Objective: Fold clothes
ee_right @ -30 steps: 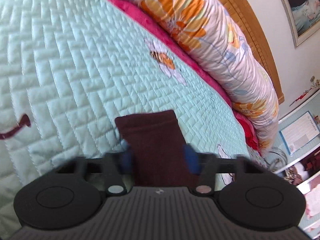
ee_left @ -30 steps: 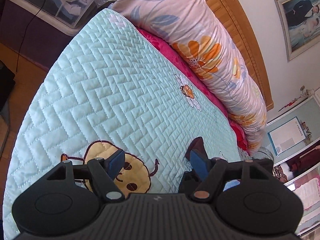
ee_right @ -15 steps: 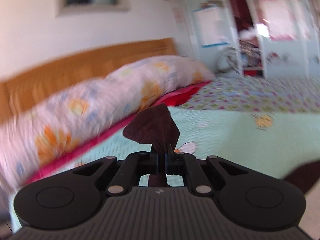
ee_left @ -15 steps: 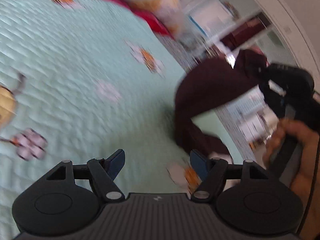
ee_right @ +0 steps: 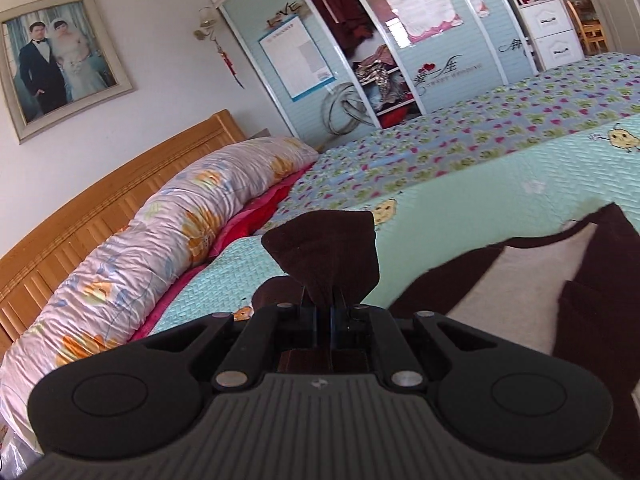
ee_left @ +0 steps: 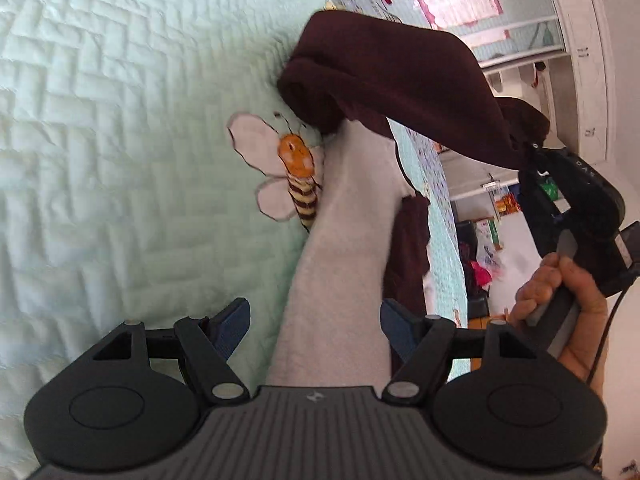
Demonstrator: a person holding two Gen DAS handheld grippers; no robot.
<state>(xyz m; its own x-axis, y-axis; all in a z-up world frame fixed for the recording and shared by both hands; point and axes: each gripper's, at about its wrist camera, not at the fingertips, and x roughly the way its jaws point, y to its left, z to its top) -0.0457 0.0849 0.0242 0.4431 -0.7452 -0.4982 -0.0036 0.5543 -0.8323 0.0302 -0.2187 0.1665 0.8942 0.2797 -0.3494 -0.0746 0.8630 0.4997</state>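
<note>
Pinching dark maroon sleeve (ee_right: 324,248) end: R gripper (ee_right: 323,322) clamped; L gripper (ee_left: 314,326) jaws wide, empty, over white garment panel (ee_left: 340,264); quilt (ee_left: 120,140) free toward 9 o'clock.

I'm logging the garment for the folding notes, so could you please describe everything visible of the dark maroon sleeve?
The dark maroon sleeve looks like soft fleece joined to a pale grey body. It is lifted off the green quilt, draping in a sagging span. The right gripper is shut on its cuff, which fans out past the pads.
</note>
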